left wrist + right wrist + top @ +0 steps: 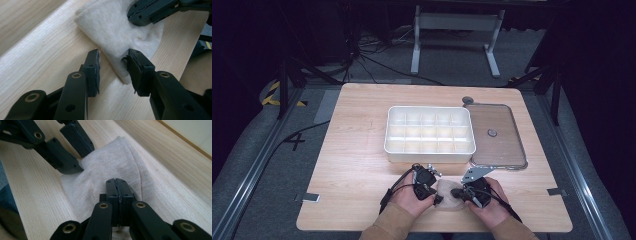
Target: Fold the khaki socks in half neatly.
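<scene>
My jaws are matt black plastic with brass-coloured rivets, working over a cream cloth (117,27) of fine ribbed knit, soft and matt, on a table (357,165) of pale wood with smooth straight grain, behind which stands a smooth white plastic divided box (430,150)

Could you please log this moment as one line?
left tool: open, straddling cloth corner | right tool: shut, on cloth | divided tray: empty
</scene>
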A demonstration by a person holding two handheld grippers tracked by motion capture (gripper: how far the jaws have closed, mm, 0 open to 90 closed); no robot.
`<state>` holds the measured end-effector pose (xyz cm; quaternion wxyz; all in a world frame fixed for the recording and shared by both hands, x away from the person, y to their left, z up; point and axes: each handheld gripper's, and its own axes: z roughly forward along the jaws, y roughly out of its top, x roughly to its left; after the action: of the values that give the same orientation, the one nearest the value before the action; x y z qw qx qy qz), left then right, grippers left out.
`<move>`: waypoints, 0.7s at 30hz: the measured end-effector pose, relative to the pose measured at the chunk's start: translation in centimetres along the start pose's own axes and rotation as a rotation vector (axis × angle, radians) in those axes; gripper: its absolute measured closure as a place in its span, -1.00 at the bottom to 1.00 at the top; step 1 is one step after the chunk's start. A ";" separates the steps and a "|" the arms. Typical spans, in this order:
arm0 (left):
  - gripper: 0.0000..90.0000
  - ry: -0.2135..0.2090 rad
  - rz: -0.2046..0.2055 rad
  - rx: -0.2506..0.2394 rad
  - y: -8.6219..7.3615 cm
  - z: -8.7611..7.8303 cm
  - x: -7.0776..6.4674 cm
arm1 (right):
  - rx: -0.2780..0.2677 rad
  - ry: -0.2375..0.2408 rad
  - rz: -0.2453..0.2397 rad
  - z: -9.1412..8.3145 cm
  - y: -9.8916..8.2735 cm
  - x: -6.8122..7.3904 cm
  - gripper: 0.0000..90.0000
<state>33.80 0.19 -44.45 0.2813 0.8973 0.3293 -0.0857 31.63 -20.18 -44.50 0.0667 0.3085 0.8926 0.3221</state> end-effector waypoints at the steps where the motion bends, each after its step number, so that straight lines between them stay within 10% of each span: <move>1: 0.44 -0.010 -0.005 -0.009 0.0 0.2 0.0 | 0.000 0.000 0.000 0.0 0.0 0.0 1.00; 5: 0.83 0.026 0.054 -0.016 0.3 0.0 -0.6 | -0.003 0.001 0.002 0.0 0.0 0.0 1.00; 21: 0.87 0.089 0.185 -0.072 1.3 -0.6 -3.1 | -0.010 -0.004 0.001 0.3 0.0 0.6 1.00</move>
<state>32.22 -1.93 -42.34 0.3051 0.9161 0.2600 -0.0074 31.28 -19.70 -44.67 0.0701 0.3091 0.8907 0.3258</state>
